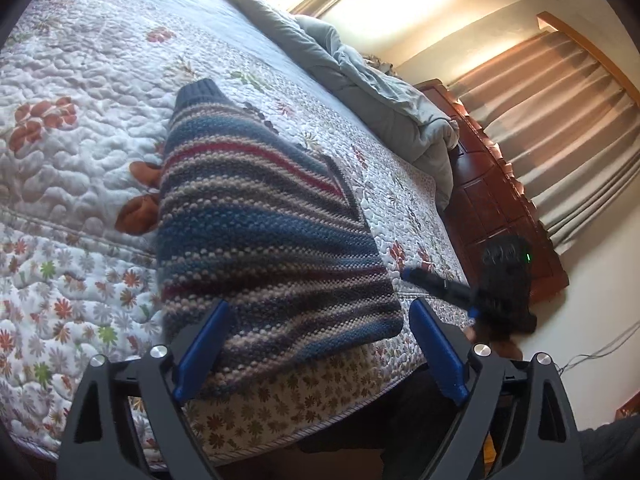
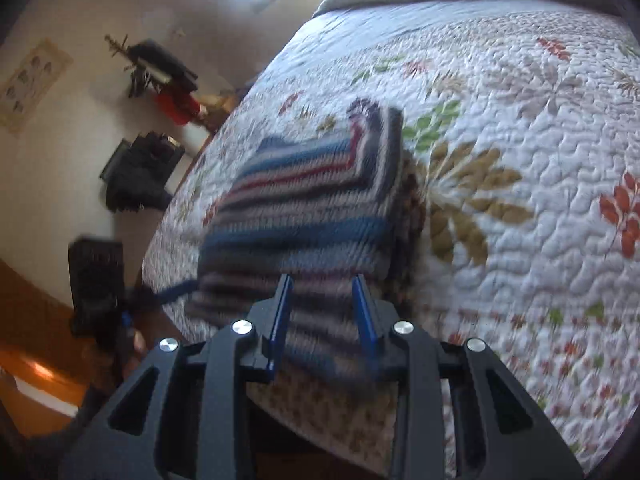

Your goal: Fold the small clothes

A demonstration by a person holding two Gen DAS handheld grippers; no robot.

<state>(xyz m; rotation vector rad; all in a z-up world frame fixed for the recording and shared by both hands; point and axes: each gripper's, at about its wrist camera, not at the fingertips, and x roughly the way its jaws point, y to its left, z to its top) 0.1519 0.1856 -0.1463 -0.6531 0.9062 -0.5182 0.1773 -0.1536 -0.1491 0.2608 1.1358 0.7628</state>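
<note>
One blue, red and grey striped knitted sweater lies partly folded on the flowered quilted bed, near its edge. Left tongs stand wide open above the hem, holding nothing; right tongs are partly open, empty. Next, probably: grip the hem and fold it toward the collar.

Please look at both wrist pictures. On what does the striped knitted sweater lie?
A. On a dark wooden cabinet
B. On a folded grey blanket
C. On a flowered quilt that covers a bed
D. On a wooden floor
C: in both views the striped sweater lies folded on the white flowered quilt of the bed; the grey blanket is heaped further back, apart from it.
</note>
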